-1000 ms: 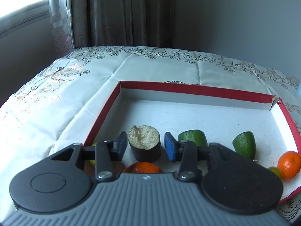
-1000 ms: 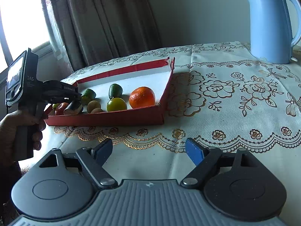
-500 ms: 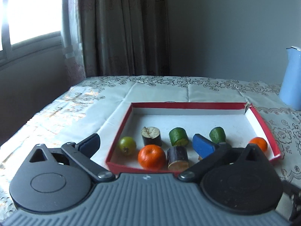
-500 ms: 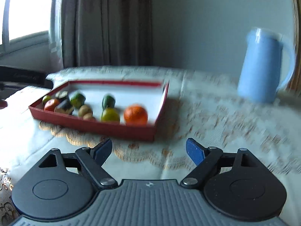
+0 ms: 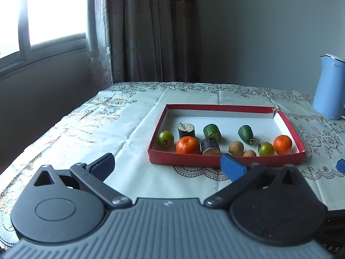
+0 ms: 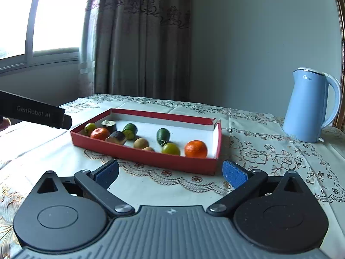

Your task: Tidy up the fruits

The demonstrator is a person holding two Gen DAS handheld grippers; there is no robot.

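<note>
Fruits lie along the near side of the red tray on the tablecloth: oranges, green pieces. Left gripper and right gripper hover before it, fingers spread, empty. Kettle stands right.

Daylight is coming through the window left of the brown curtain, which is hanging beside a plain grey wall.
</note>
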